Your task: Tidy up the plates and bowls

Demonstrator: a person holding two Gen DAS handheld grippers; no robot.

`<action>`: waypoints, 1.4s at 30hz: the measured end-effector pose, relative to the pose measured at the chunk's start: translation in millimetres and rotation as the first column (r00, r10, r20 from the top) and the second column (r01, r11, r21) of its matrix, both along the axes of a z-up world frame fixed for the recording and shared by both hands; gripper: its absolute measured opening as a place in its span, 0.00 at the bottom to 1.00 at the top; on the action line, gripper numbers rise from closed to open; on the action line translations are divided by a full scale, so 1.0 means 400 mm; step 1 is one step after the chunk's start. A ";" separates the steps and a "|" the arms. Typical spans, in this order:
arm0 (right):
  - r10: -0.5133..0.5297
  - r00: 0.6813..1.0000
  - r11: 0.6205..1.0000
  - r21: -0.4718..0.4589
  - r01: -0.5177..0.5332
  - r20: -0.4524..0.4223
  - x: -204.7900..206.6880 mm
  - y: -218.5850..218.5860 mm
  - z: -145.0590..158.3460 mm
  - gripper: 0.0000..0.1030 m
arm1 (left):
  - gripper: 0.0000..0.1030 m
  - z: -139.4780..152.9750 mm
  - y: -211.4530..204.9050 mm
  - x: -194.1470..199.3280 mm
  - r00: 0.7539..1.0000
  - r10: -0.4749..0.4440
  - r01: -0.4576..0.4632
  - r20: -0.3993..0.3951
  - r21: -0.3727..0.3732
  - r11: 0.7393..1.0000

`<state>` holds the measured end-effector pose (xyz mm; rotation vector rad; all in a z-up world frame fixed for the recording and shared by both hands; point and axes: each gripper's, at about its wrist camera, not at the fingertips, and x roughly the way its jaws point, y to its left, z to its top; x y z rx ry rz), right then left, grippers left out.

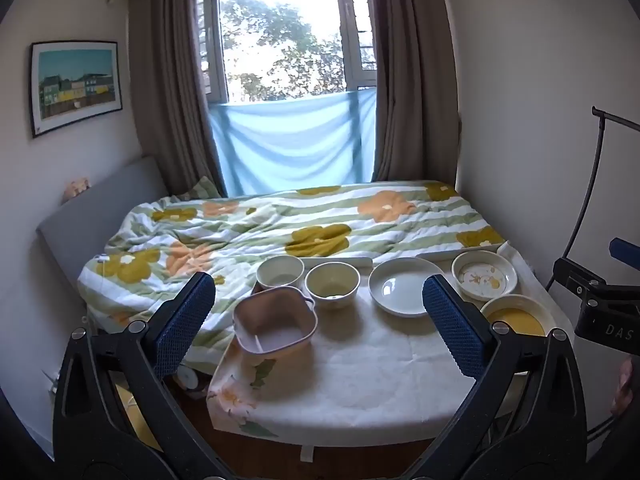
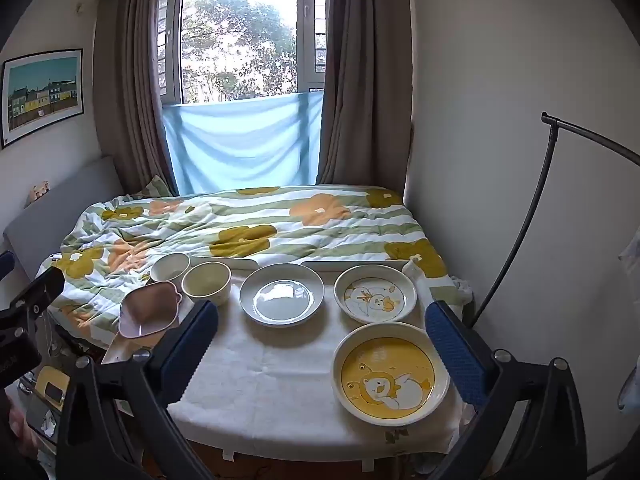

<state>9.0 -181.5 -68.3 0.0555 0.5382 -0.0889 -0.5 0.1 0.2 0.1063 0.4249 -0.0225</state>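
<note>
On a table with a white cloth [image 1: 360, 376] [image 2: 264, 380] stand a pink square bowl [image 1: 274, 326] [image 2: 149, 310], a white bowl [image 1: 280, 272] [image 2: 170, 267], a cream bowl [image 1: 332, 284] [image 2: 206, 282], a plain white plate [image 1: 404, 286] [image 2: 282, 294], a white cartoon plate [image 1: 484, 274] [image 2: 375, 294] and a yellow cartoon plate [image 1: 516, 318] [image 2: 390, 374]. My left gripper [image 1: 318, 324] is open and empty, held above the near side of the table behind the pink bowl. My right gripper [image 2: 322, 344] is open and empty, held above the table near the yellow plate.
A bed with a flowered quilt [image 1: 280, 224] [image 2: 240, 224] lies right behind the table, below a curtained window. A wall is close on the right, with a black curved stand [image 2: 532, 216] beside it. Clutter sits on the floor at the left [image 2: 48, 396].
</note>
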 end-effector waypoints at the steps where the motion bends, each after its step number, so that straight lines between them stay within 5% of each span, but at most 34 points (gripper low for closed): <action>1: 0.001 1.000 1.000 0.000 -0.001 0.003 -0.003 0.003 0.002 1.00 | 1.00 0.000 0.000 -0.001 1.000 -0.002 0.002 0.001 -0.001 1.000; 42: -0.029 0.999 1.000 -0.003 0.029 -0.013 0.003 0.004 -0.007 1.00 | 1.00 0.002 -0.004 0.009 1.000 0.002 -0.002 -0.004 -0.010 1.000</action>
